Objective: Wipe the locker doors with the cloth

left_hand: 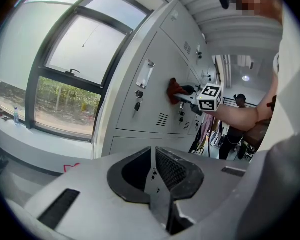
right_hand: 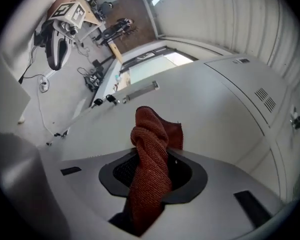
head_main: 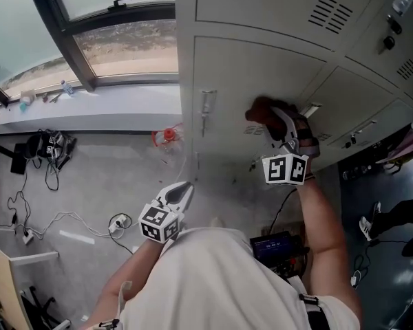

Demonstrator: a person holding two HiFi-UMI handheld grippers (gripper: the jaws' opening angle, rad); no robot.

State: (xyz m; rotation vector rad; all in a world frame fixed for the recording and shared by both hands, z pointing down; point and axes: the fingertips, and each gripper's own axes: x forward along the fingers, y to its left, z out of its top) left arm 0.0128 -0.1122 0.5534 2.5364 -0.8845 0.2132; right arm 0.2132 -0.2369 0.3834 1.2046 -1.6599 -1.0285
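You are clamping the red cloth (right_hand: 150, 149) in the right gripper (head_main: 282, 124), its bunched end seemingly touching the locker door (head_main: 227, 74); press it flat and sweep in overlapping passes. The left gripper (head_main: 177, 194) is hanging low, jaws together and empty. The label holder (left_hand: 148, 74), hanging key (left_hand: 137, 105) and vent slots (left_hand: 162, 119) are interrupting the panel, likely snagging the cloth
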